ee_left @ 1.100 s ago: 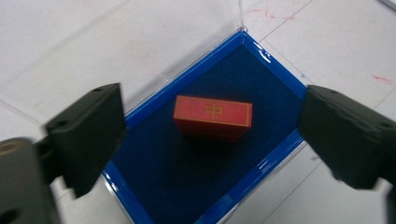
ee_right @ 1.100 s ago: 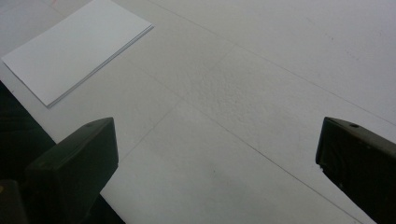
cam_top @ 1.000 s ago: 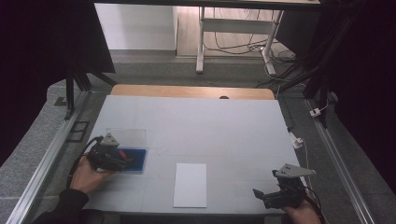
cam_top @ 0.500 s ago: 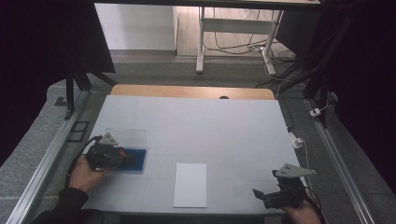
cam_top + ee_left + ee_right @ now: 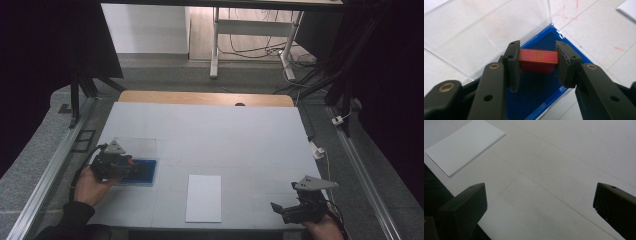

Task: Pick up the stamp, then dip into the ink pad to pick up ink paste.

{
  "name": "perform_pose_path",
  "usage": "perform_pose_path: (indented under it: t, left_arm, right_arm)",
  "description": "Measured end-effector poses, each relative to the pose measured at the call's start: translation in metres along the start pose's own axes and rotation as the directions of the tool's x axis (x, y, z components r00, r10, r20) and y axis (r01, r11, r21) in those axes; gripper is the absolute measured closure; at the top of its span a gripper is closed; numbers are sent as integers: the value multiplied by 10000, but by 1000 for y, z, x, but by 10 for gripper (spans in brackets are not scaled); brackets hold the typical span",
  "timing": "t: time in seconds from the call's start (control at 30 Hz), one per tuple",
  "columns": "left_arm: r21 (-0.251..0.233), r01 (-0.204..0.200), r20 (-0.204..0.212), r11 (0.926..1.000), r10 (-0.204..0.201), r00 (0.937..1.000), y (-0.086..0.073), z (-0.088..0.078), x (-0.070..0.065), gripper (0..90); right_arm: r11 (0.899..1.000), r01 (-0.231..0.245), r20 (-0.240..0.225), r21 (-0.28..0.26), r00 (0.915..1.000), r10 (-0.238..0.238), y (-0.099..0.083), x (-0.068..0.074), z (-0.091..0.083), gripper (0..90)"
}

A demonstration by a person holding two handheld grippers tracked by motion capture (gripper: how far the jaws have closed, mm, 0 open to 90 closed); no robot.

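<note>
Red block (image 5: 538, 60) with a gold character on top, clamped between the left gripper (image 5: 537, 62) jaws, one jaw on each short end. Block sits above the blue-lined tray (image 5: 536, 95) of an open case, directly under the jaws; can't tell if it touches the lining. Clear lid (image 5: 486, 32) of the case stands open beyond and to the left of the jaws in the left gripper view. Red smudges on the counter (image 5: 599, 30) past the jaws, upper right.

High view: left gripper (image 5: 112, 162) over the blue tray (image 5: 142, 172), held by the left hand (image 5: 87, 185), clear lid (image 5: 135, 146) just behind it. White sheet (image 5: 204, 197) lies flat on the counter (image 5: 225, 135) between the two grippers, apart from both.

Right gripper (image 5: 295, 210) at the near right counter edge, right hand (image 5: 322, 230) partly cut off at the bottom. Right gripper view: jaws wide apart, nothing between them, bare counter (image 5: 561, 182) ahead. White sheet (image 5: 465, 145) well beyond the left jaw, upper left, one corner towards the dark counter edge.
</note>
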State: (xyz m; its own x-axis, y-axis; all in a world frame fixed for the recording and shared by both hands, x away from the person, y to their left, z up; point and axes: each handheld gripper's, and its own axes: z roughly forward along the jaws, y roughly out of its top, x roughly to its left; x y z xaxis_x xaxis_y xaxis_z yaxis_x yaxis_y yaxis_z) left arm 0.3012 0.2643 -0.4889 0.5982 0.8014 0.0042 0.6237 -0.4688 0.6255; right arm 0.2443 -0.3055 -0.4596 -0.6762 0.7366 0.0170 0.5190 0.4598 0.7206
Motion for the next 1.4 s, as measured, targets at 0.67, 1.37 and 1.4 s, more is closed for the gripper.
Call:
perform_pose_path:
  t: [0.67, 1.37, 1.4]
  left_arm:
    - [174, 366, -20, 9992, -366, 9993, 4, 3, -3, 578]
    - [267, 447, 93, 9986, -450, 9989, 1, 16, -4, 582]
    - [274, 497, 77, 9984, -500, 9987, 1, 16, -4, 582]
  right_arm:
    - [10000, 52, -4, 7, 10000, -52, 0, 0, 0, 0]
    - [10000, -3, -11, 32, 10000, 3, 0, -1, 0, 0]
    - [10000, -3, -11, 32, 10000, 3, 0, -1, 0, 0]
